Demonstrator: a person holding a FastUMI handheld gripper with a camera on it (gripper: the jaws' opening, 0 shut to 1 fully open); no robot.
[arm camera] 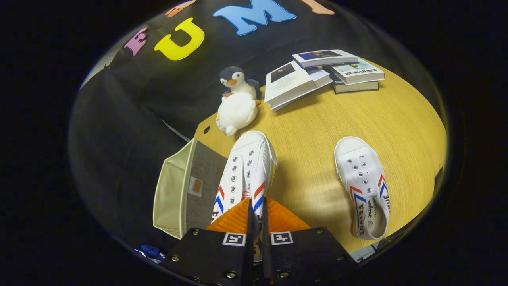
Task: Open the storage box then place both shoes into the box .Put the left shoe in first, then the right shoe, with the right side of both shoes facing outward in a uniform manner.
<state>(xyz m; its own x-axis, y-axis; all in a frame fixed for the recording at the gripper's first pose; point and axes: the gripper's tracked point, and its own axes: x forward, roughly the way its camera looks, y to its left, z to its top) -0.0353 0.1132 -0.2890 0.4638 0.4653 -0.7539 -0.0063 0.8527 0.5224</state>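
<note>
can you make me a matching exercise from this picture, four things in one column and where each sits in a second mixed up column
Things:
1. white canvas shoe with red and blue stripes
2. second white striped shoe
3. plush penguin toy
4. grey fabric storage box

Places:
A. open, at the wooden table's edge
B. lying alone on the table, apart from the gripper
C. pinched by the gripper
D. beside the stacked books

Pairs: 1-C, 2-B, 3-D, 4-A

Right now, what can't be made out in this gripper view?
- Heel of the held shoe: hidden behind the gripper, whose fingers are clamped on it.
- Inside of the storage box: seen edge-on from the side, contents unclear.
- Print on the books: too small.
- The other shoe: inside label blurred.
</note>
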